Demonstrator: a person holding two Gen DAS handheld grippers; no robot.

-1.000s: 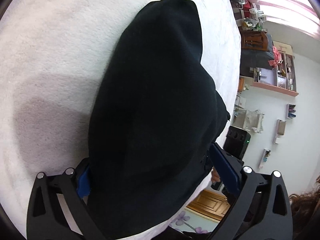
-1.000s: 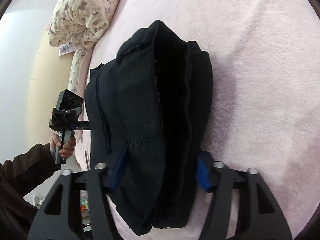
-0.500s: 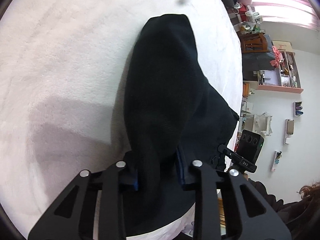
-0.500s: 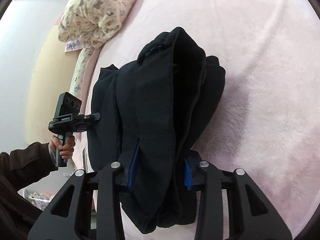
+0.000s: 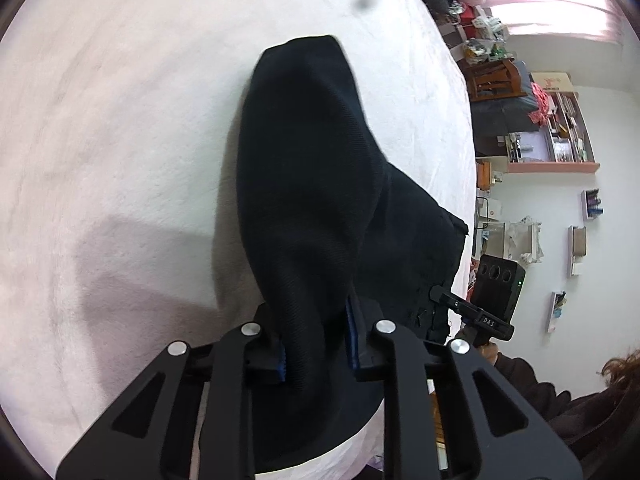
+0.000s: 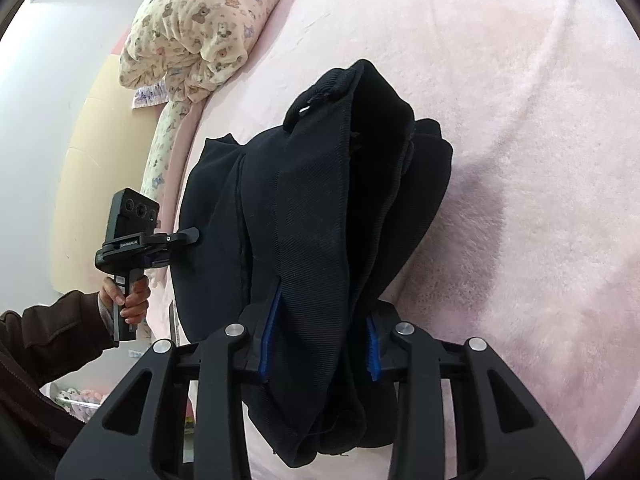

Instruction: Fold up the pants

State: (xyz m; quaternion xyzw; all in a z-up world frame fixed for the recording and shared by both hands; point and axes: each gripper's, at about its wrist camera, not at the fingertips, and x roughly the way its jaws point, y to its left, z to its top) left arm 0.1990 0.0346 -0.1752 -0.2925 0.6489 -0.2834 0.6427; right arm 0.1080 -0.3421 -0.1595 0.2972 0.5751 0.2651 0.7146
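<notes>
A pale pink bed (image 6: 540, 120) carries the black pants (image 5: 312, 200), bunched and lifted at the near end. The left gripper (image 5: 316, 356) has its jaws closing, pinching one fold; the right gripper (image 6: 318, 344) likewise, jaws closing on a thicker bundle of layers.

A fluffy pale pink blanket (image 6: 520, 120) spreads ahead of the claw and to both sides. Far ahead and to the left in the right wrist view lies a bunched cream quilt with a small floral print (image 6: 200, 20). In the left wrist view, far right of the claw, a pink wall shelf crowded with small items (image 5: 560, 148) hangs on a white wall, with a dark wooden chair (image 5: 496, 78) beyond it.
</notes>
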